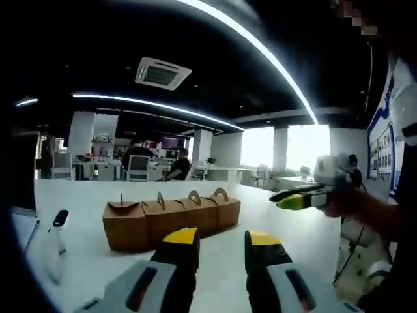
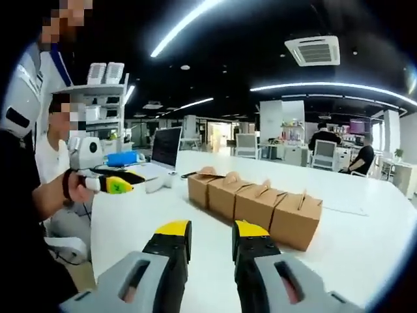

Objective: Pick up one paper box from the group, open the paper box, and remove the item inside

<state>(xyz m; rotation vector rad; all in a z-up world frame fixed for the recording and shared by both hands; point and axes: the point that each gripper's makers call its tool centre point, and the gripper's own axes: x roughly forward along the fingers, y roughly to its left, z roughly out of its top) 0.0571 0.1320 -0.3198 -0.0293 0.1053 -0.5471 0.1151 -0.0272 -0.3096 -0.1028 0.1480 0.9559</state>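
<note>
White table [image 2: 365, 215] with a touching row of four brown paper boxes [image 2: 254, 203] and a laptop [image 2: 165, 149]

Grey tongs [image 1: 221, 244] with black, yellow-tipped jaws (person's sleeve dark).

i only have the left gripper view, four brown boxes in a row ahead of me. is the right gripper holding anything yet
observer: no. In the right gripper view the right gripper has its fingers apart with nothing between them, short of the boxes.
operator: which box sits closest to it
observer: the end box, at the right of that view. Its top is closed, handle up.
operator: anything else on the table past the row
observer: an open laptop stands on the table beyond the row's far end, apart from the boxes.
</note>
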